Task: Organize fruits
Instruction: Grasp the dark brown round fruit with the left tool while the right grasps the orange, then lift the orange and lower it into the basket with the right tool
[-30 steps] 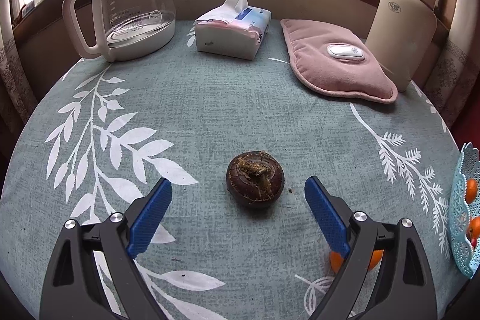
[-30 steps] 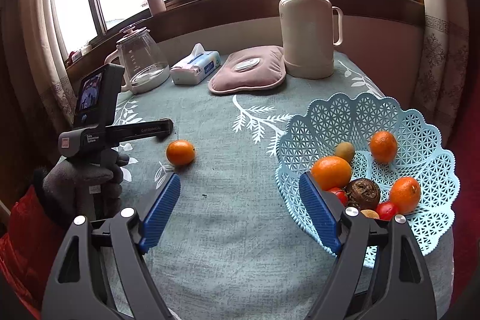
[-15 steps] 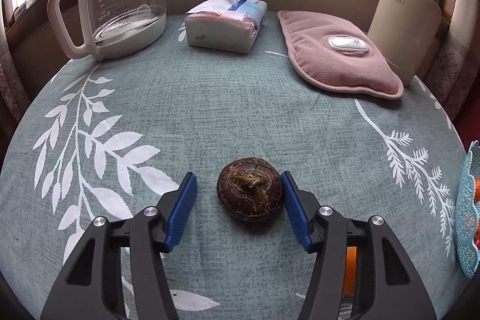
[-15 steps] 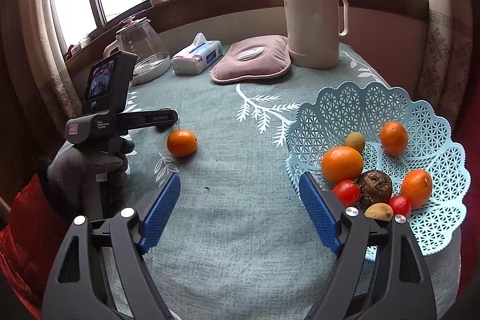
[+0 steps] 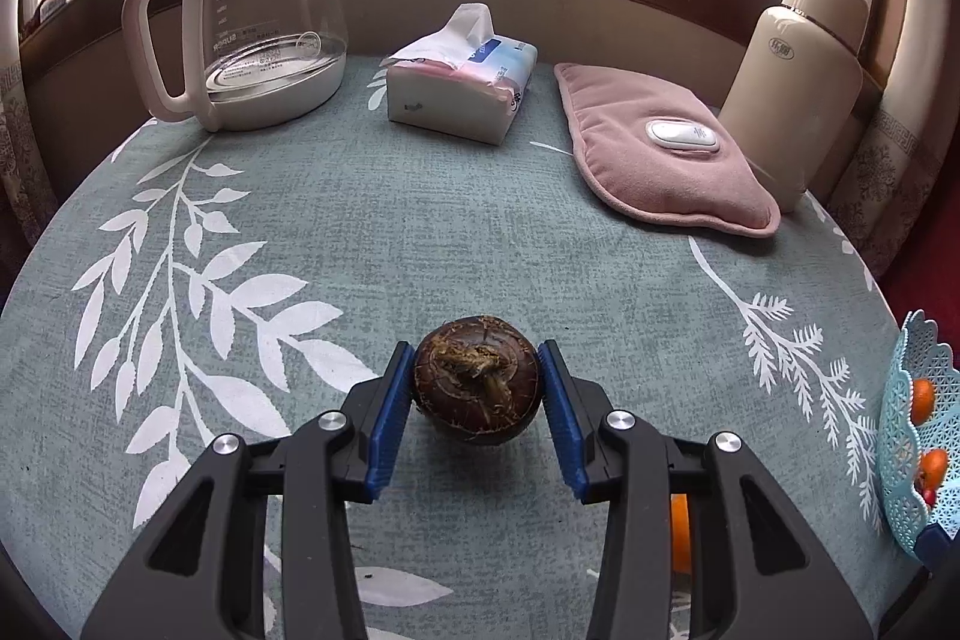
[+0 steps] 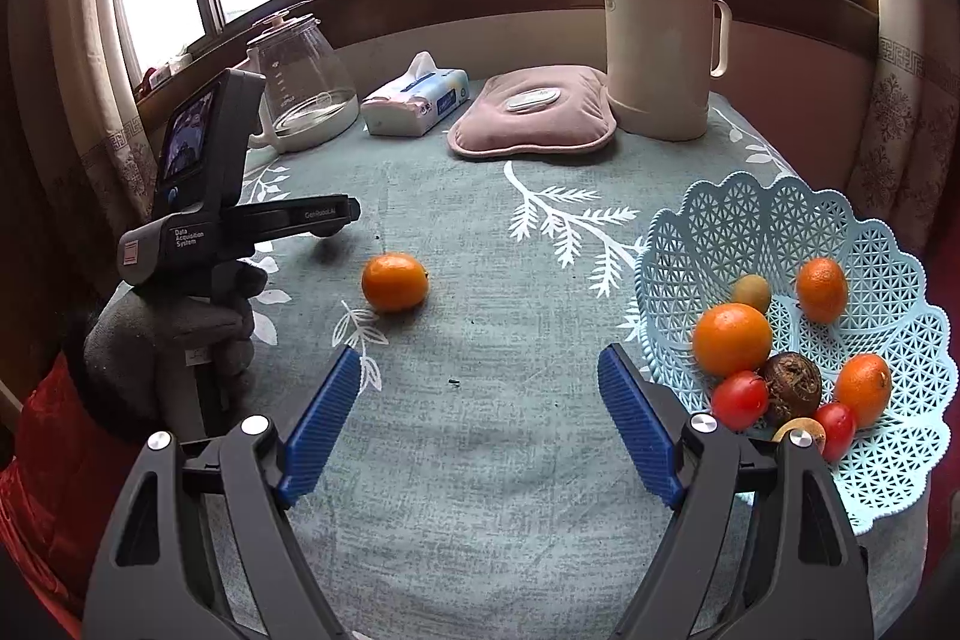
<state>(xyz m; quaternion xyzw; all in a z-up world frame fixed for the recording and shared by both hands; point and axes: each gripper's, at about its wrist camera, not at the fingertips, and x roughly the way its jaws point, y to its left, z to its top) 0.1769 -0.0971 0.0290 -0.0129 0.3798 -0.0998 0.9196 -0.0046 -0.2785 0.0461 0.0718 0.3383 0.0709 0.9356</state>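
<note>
A dark brown, rough round fruit [image 5: 477, 382] sits between the blue pads of my left gripper [image 5: 476, 349]; its jaws are closing and both pads touch the fruit's sides. Seen from the right wrist, that left gripper [image 6: 351, 211] is held by a grey-gloved hand [image 6: 174, 334]. My right gripper [image 6: 480, 364] stands open and empty over the tablecloth. A loose orange [image 6: 395, 281] lies ahead of it to the left. The pale blue lattice basket [image 6: 780, 196] at the right holds several fruits: oranges, small red ones, a brown one.
At the table's back stand a glass kettle [image 5: 264, 16], a tissue box [image 5: 462, 94], a pink padded warmer [image 5: 660, 154] and a cream thermos [image 5: 798, 70]. The basket's edge [image 5: 906, 400] shows at the far right of the left wrist view. The round table drops off on all sides.
My left gripper's jaws came in from wide apart onto the brown fruit. My right gripper drifted a little left toward the loose orange, still open.
</note>
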